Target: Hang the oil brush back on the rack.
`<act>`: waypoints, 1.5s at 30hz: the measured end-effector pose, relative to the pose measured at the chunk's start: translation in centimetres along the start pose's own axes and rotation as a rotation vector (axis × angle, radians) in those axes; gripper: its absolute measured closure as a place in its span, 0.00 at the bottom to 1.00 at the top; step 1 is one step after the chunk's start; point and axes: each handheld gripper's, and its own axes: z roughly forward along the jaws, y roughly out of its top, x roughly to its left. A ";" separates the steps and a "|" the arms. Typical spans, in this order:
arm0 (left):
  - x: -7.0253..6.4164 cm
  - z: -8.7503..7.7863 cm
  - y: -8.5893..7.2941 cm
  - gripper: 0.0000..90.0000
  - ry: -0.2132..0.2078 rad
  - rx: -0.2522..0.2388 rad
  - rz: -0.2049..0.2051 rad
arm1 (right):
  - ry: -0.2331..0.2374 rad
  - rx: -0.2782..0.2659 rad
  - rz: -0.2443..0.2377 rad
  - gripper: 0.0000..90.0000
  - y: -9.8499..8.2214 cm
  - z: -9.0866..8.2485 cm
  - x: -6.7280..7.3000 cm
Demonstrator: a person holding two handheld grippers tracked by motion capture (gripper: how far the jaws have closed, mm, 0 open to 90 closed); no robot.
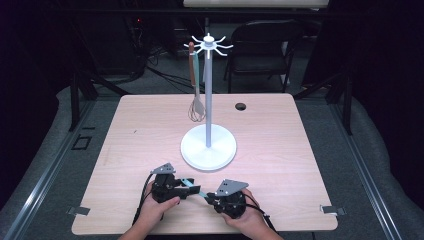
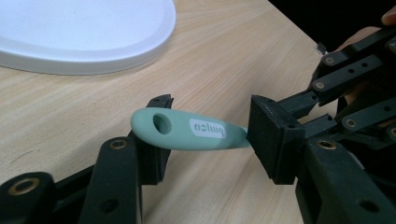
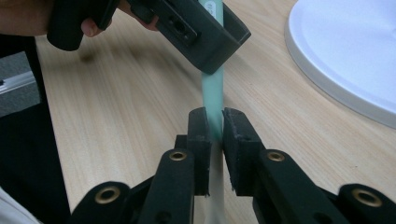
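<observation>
A mint-green utensil handle with a hanging hole and a white label lies crosswise between the wide-apart jaws of my left gripper, just above the table. My right gripper is shut on the thin green shaft of the same utensil. In the high view the two grippers meet near the table's front edge: left gripper, right gripper, with the green utensil bridging them. Whatever is at the utensil's working end is hidden behind the right gripper's jaws.
A white hook stand with a round base rises in the middle of the wooden table. A whisk with a brown handle hangs from one of its hooks. A cable hole sits at the back.
</observation>
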 end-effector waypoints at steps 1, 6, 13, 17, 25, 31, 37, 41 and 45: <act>0.0 0.0 0.0 0.57 0.002 0.001 0.001 | 0.000 0.001 0.008 0.87 0.0 0.0 -0.1; -0.1 0.0 0.1 0.58 0.002 -0.001 0.009 | 0.035 0.036 0.064 0.85 -0.5 -0.2 -0.7; -0.2 -0.1 0.2 0.58 0.003 0.000 0.014 | 0.075 0.102 0.097 0.86 -1.1 0.1 -0.9; -0.1 0.0 0.2 0.58 0.002 -0.001 0.015 | 0.075 0.107 0.112 0.88 -1.2 0.1 -1.0; -0.2 -0.1 0.2 0.56 0.021 -0.004 0.017 | 0.083 0.110 0.115 0.91 -1.1 0.1 -1.1; -0.1 -0.2 0.2 0.53 0.025 -0.014 0.002 | 0.050 0.083 0.092 0.92 -0.8 0.2 -0.6; -0.2 -0.1 0.2 0.54 0.005 -0.040 -0.046 | -0.001 0.028 0.112 0.92 -0.4 0.1 -0.4; -0.7 0.2 0.6 0.58 -0.002 -0.032 -0.039 | -0.027 0.008 0.110 0.92 -0.2 0.2 -0.1; -1.3 0.6 1.1 0.62 -0.011 -0.035 -0.028 | -0.037 -0.027 0.130 0.92 -0.1 0.1 -0.1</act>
